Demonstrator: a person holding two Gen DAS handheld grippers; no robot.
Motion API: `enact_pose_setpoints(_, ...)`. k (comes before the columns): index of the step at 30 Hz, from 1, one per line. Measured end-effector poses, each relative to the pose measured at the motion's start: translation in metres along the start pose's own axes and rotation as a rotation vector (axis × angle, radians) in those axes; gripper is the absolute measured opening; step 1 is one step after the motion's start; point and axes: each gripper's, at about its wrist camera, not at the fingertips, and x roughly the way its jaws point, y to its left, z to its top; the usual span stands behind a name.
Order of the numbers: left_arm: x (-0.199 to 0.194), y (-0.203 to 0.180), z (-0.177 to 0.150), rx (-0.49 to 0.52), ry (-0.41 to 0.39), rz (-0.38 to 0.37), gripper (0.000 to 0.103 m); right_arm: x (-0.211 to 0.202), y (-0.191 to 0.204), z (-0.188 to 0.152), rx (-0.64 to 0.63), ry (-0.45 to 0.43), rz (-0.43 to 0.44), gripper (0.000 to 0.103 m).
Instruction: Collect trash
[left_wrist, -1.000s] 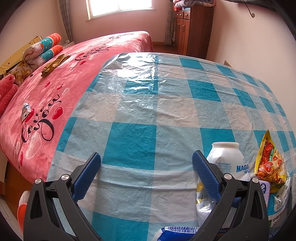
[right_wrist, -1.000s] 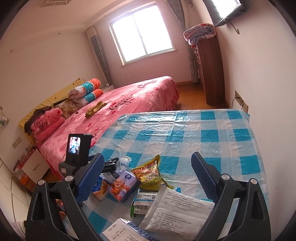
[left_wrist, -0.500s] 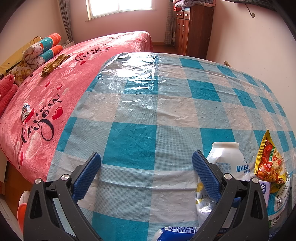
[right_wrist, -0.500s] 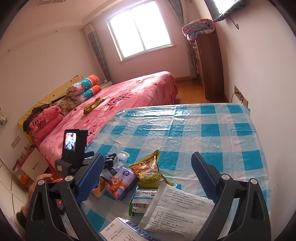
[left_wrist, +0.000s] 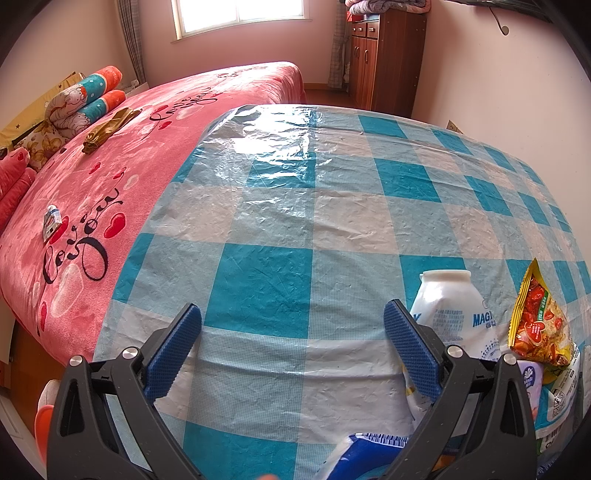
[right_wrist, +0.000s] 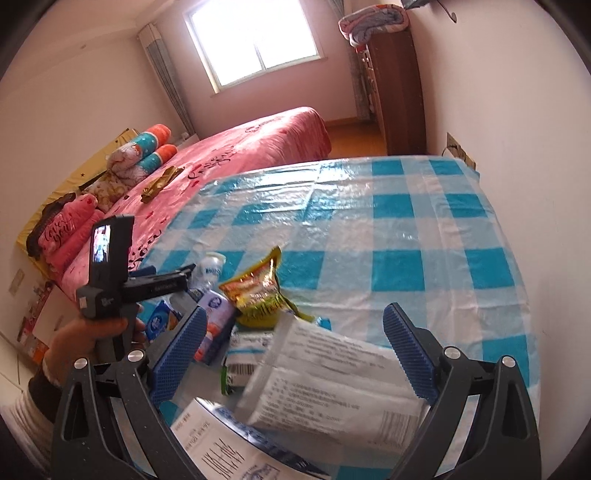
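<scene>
Trash lies on a table with a blue-checked plastic cloth (left_wrist: 295, 229). In the left wrist view a white plastic bottle (left_wrist: 448, 306) lies at the right, beside a red-and-yellow snack bag (left_wrist: 535, 325) and a blue packet (left_wrist: 362, 454) at the bottom. My left gripper (left_wrist: 291, 347) is open and empty over bare cloth, left of the bottle. In the right wrist view my right gripper (right_wrist: 291, 350) is open above a white printed pouch (right_wrist: 332, 380), a paper box (right_wrist: 221, 443), the snack bag (right_wrist: 258, 295) and small cartons (right_wrist: 216, 321). The left gripper (right_wrist: 162, 284) shows at left.
A bed with a pink blanket (left_wrist: 110, 177) runs along the table's left edge, with pillows (left_wrist: 85, 99) at its head. A brown wardrobe (left_wrist: 384, 59) stands at the far wall. The wall (right_wrist: 517, 110) borders the table's right side, with a socket (right_wrist: 458, 149).
The right gripper has moved lower and closer to the pile of trash, which now looks larger between its fingers. The left gripper's view has not changed.
</scene>
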Motion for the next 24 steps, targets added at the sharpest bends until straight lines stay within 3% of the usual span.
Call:
enact_pose_setpoints(4, -0.001, 0.000, 0.000, 0.005, -0.001, 0.015, 0.099, -0.005, -0.009, -0.009, 0.010, 0.007, -0.001, 0.095)
enact_pose_setpoints(8, -0.011, -0.011, 0.002, 0.047, -0.039, 0.152, 0.099, -0.011, -0.011, -0.017, 0.015, 0.009, 0.006, 0.095)
enact_pose_setpoints(19, -0.086, -0.033, -0.004, 0.093, -0.210, 0.168, 0.099, -0.022, -0.003, -0.035, -0.026, 0.004, -0.001, 0.095)
enact_pose_setpoints(24, -0.116, -0.042, -0.014, 0.097, -0.250, 0.127, 0.099, -0.036, 0.004, -0.038, -0.047, -0.023, -0.007, 0.095)
